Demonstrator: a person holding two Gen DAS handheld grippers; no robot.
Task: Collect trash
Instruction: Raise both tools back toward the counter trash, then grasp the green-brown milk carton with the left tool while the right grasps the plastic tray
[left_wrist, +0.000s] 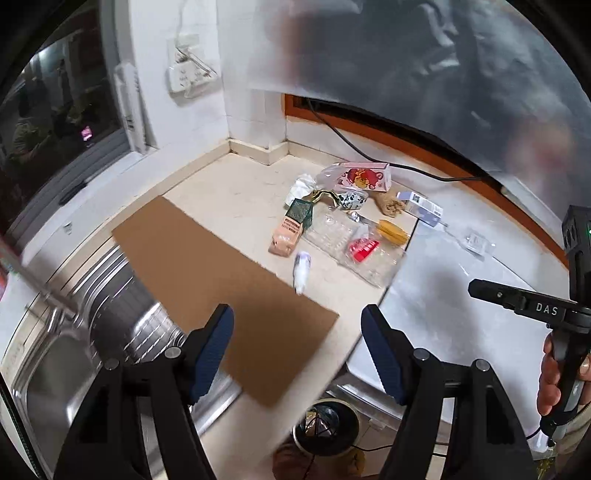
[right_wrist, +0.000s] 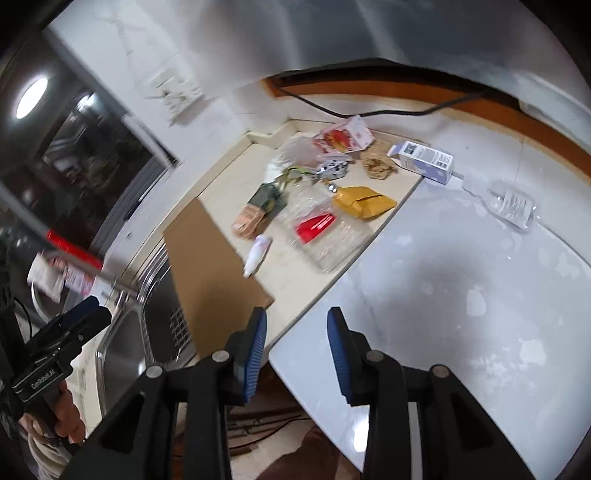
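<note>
Above the counter (left_wrist: 229, 192), both tools, left (left_wrist: 297, 354) and right (right_wrist: 295, 356), hung wide open, gripping nothing, well short of the trash pile (right_wrist: 317, 206).

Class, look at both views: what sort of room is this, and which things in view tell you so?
Most likely a home kitchen: a steel sink with a ribbed draining board is set into a tiled counter, and food wrappers lie scattered on the worktop.
</note>
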